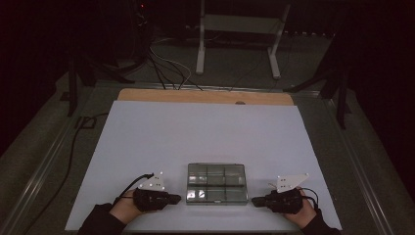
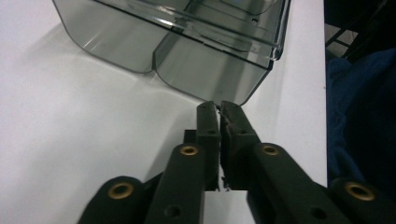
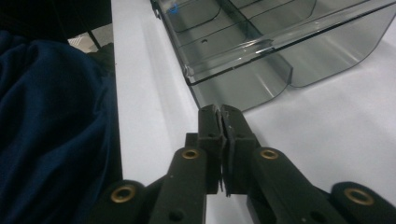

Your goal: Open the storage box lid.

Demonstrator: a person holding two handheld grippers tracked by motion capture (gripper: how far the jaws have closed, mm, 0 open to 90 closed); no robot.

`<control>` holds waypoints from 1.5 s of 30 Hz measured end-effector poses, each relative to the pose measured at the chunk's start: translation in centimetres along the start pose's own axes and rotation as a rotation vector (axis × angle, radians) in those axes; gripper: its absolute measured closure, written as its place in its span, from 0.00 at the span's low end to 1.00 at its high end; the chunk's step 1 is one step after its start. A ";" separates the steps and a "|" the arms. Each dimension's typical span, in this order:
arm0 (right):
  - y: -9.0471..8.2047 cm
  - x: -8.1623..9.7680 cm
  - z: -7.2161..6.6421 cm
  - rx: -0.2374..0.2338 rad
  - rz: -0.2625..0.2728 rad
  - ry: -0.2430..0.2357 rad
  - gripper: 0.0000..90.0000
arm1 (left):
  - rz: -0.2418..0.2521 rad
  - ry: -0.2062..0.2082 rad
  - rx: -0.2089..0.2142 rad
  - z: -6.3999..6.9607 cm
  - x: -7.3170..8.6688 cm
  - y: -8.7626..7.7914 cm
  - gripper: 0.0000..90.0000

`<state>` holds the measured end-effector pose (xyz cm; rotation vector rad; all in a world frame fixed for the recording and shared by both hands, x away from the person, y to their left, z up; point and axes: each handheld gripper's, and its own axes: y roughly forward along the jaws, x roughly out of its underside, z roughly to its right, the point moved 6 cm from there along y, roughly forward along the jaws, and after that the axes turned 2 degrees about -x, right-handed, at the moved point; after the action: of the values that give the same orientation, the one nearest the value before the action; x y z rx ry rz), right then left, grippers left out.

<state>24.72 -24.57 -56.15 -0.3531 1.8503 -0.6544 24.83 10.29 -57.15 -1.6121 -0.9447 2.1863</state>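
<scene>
A clear smoky plastic box (image 1: 217,183) with little compartments is sitting on the white table (image 1: 147,142), close to the near edge and about in the middle. The left gripper (image 1: 177,198) is lying just to the left of the box, and a hand (image 1: 125,209) is holding it. Its jaws are pressed together with nothing between them. In the left gripper view the tips (image 2: 217,108) are pointing at the box's near corner (image 2: 210,74), very close (I cannot tell if they are touching it).

The right gripper (image 1: 255,201) is lying just to the right of the box, held by the other hand (image 1: 304,214). Its jaws are pressed together too, and holding nothing. In the right gripper view the tips (image 3: 219,112) are sitting right by the box's corner (image 3: 233,88). A dark blue sleeve (image 3: 51,126) is showing beside the table edge.
</scene>
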 end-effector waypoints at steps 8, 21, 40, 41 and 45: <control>0.3 -0.2 -0.1 -0.008 -0.011 0.019 1.00 | -0.025 0.018 0.011 0.7 -0.4 0.2 1.00; 0.3 -0.8 -0.5 -0.024 0.007 0.024 1.00 | 0.000 0.014 0.011 0.9 -0.9 0.0 1.00; 0.4 -1.1 -0.7 -0.036 0.013 0.036 1.00 | 0.018 0.027 0.021 1.3 -1.2 0.1 1.00; 0.4 -1.1 -0.7 -0.036 0.013 0.035 1.00 | 0.023 0.028 0.025 1.3 -1.3 0.0 1.00; 0.4 -1.2 -0.7 -0.035 0.018 0.040 1.00 | 0.027 0.033 0.023 1.2 -1.4 0.0 1.00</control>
<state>24.55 -23.39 -55.30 -0.3482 1.9024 -0.6212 24.15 9.11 -55.89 -1.6544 -0.8897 2.1734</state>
